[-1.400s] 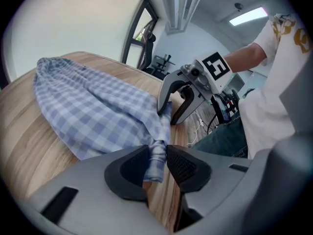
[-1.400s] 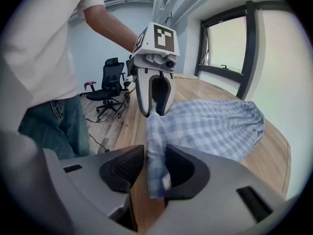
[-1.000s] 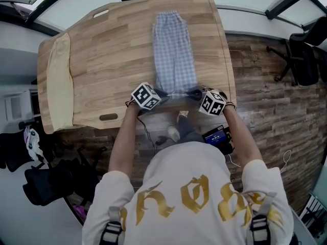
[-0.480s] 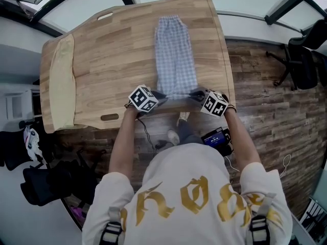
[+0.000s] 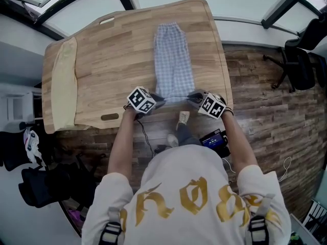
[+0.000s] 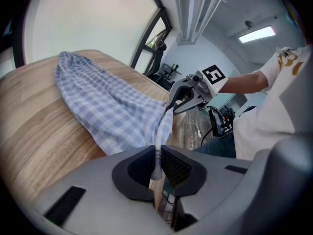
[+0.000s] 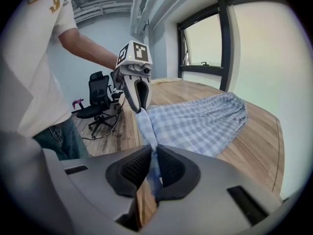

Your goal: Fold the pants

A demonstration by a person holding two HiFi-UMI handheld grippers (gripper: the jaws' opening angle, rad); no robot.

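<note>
Now: a folded cream cloth (image 5: 61,83) lies along the left edge of the surface (image 5: 112,50), clear of the work. The left hand-held gripper (image 5: 160,96), its jaws just closed down, pinches the near-left corner of the checked pants (image 5: 173,60), which lie lengthwise right of centre. The right hand-held gripper (image 5: 193,94), likewise just closed, pinches the near-right corner. Judgement: both corners are held so the near end can be carried over the far end.

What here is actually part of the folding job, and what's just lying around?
In use: checked pants; left gripper and right gripper, jaws just closed onto the pants' near edge; wooden table.
Lying about: beige cloth at the table's left; black office chair.
</note>
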